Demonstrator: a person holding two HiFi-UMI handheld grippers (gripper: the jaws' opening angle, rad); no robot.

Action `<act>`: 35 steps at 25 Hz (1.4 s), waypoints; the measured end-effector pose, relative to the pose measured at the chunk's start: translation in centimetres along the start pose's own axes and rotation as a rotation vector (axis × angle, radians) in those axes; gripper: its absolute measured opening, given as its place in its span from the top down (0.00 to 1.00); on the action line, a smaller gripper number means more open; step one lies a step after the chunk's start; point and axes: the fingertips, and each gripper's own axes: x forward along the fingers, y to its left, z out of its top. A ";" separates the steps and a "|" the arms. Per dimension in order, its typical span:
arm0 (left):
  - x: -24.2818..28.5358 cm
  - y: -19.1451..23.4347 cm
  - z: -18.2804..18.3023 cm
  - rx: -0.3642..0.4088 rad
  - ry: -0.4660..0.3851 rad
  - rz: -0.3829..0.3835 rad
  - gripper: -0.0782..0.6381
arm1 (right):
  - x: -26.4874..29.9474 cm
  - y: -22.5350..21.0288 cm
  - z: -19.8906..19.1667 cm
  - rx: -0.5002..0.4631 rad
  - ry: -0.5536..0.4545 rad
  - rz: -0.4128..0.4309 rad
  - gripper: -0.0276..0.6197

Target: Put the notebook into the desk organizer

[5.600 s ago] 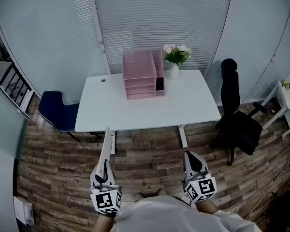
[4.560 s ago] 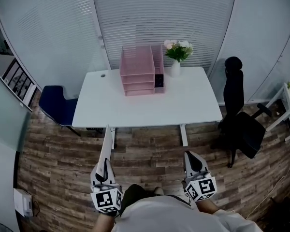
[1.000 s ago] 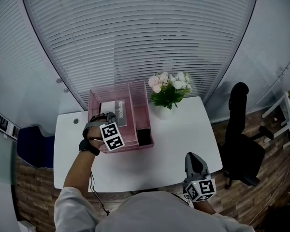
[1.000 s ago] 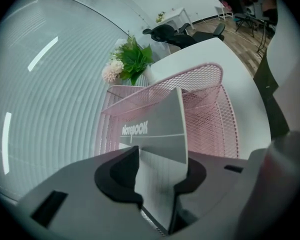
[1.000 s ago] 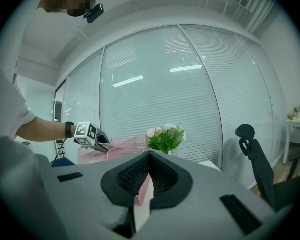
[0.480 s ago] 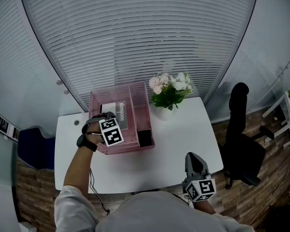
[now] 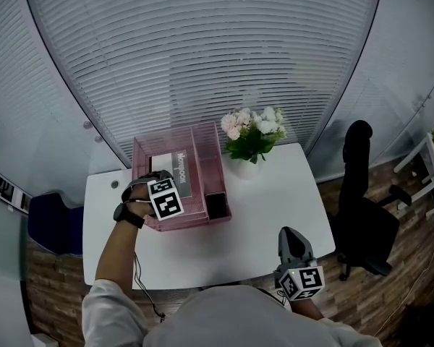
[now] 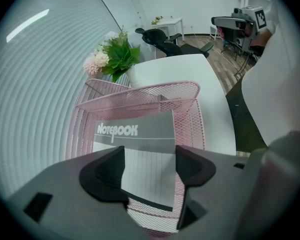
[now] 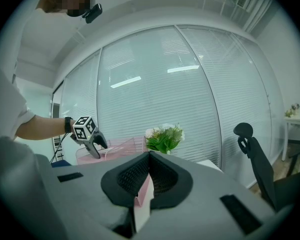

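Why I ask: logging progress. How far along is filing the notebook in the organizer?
Done: the notebook lies in the top tray of the pink desk organizer. In hand: the left gripper has just been opening its jaws, which no longer press the notebook. Left: withdraw that gripper.

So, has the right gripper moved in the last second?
No. The right gripper hangs just off the table's near edge by its right corner, same as a second ago.
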 end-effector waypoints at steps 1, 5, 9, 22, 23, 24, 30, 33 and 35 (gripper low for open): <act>0.0 -0.1 0.0 0.001 0.002 0.000 0.46 | 0.0 0.0 0.0 0.000 0.000 0.002 0.94; -0.4 -0.7 0.3 0.006 -0.004 -0.018 0.46 | 0.0 0.1 0.0 0.000 0.000 0.006 0.94; -1.0 -1.0 0.4 -0.002 -0.018 -0.013 0.46 | -0.1 0.5 0.2 -0.002 -0.003 0.015 0.94; -9.4 1.1 -0.6 -0.255 -0.324 0.210 0.50 | 0.8 4.1 0.9 -0.021 -0.009 0.094 0.94; -10.4 1.0 -0.9 -0.287 -0.361 0.231 0.52 | 0.9 4.5 0.9 -0.023 -0.009 0.101 0.94; -11.3 0.9 -1.3 -0.319 -0.398 0.253 0.53 | 1.0 4.8 1.0 -0.025 -0.010 0.109 0.94; -16.8 -1.3 -4.0 -0.501 -0.597 0.386 0.65 | 1.8 7.0 1.1 -0.040 -0.006 0.154 0.94; -18.5 -3.5 -5.5 -0.575 -0.669 0.431 0.70 | 2.0 8.2 0.9 -0.050 -0.002 0.172 0.94; -19.5 -5.0 -6.4 -0.620 -0.718 0.446 0.72 | 2.0 9.2 1.0 -0.059 -0.003 0.185 0.94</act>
